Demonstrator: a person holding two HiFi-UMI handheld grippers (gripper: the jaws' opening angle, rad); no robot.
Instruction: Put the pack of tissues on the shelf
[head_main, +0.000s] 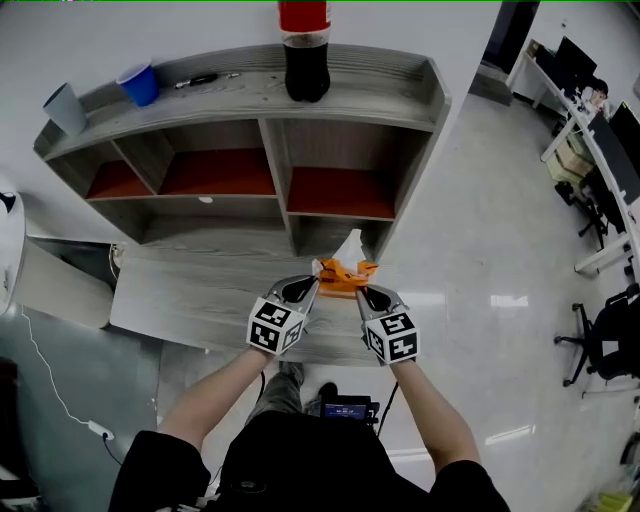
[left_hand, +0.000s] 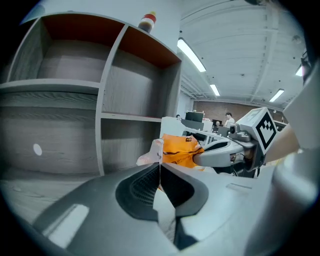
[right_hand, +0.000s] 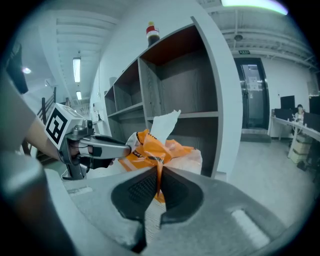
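Clamped tight with left gripper (left_hand: 160, 167) on pale edge of pack of tissues (head_main: 345, 275); clamped equally tight with right gripper (right_hand: 159, 172) on its orange fold. Held just beyond both jaw tips, spanned between them, white tissue (head_main: 348, 245) poking up. Probably carrying toward shelf (head_main: 275, 170) opening straight ahead of jaws. Move both together, avoid tearing pinched edges, clear desk board (head_main: 190, 290) under jaws, release only once seated inside.
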